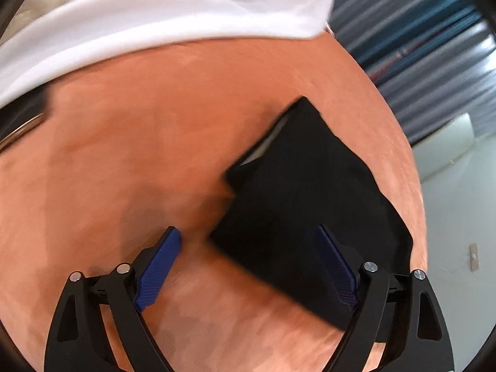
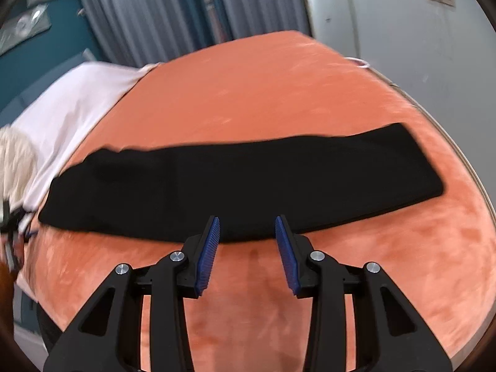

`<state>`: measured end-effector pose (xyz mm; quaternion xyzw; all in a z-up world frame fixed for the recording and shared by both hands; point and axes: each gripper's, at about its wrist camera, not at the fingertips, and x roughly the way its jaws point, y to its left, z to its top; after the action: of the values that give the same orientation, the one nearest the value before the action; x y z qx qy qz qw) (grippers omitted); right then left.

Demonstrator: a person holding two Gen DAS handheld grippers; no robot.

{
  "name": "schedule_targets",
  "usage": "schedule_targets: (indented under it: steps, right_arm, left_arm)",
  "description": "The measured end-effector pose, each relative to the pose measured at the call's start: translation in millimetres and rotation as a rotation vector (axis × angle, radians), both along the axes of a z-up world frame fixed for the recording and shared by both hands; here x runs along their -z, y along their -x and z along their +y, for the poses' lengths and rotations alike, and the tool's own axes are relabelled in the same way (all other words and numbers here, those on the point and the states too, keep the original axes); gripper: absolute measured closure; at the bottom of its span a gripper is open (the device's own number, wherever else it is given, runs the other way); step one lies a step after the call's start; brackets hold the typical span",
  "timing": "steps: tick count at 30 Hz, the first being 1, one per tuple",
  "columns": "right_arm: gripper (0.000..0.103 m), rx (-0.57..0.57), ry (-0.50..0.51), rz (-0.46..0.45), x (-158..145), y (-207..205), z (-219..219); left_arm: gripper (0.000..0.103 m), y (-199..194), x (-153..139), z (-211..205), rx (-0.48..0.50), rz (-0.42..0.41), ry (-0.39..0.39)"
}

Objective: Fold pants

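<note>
Both grippers, left gripper and right gripper, are hovering spread and empty over the black pants lying lengthwise-folded along the orange bed, seemingly readying to pinch the ends.

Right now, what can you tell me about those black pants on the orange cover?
The black pants look like soft, plain, matte cloth. They lie flat as one long narrow band across the orange cover, apparently folded lengthwise. One end reaches toward a white sheet. Nothing grips them; both pairs of blue fingers stand open, apart from the cloth.
</note>
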<state>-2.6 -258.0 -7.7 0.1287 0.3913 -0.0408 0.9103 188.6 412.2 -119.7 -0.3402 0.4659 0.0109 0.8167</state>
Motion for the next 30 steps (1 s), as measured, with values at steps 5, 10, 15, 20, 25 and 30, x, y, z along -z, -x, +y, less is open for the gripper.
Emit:
schedule_targets:
  steps: [5, 10, 15, 20, 25, 30]
  right_arm:
    - [0.066, -0.024, 0.012, 0.019, -2.8, 0.6, 33.4]
    - [0.064, -0.022, 0.036, -0.003, -7.2, -7.6, 46.6]
    - [0.053, -0.014, 0.016, 0.012, 7.0, -12.0, 53.7]
    - [0.052, 0.004, 0.025, 0.03, 11.9, -4.7, 45.8]
    - [0.051, 0.076, 0.022, 0.011, 9.7, 3.0, 12.7]
    - [0.038, 0.196, 0.09, -0.03, -3.7, 3.7, -49.7]
  left_arm:
    - [0.096, -27.0, -23.3, -0.6, 0.075, -0.041, -0.074]
    - [0.092, -24.3, -94.5, 3.0, 0.122, -0.274, -0.252]
    - [0.103, -42.2, 7.8, 15.8, 0.092, 0.063, -0.559]
    - [0.102, 6.9, -15.2, 43.4, -0.049, -0.082, -0.398]
    - [0.083, 13.8, -81.1, -17.2, 0.018, -0.181, -0.518]
    - [0.034, -3.8, -108.5, -141.1, 0.194, -0.28, -0.541]
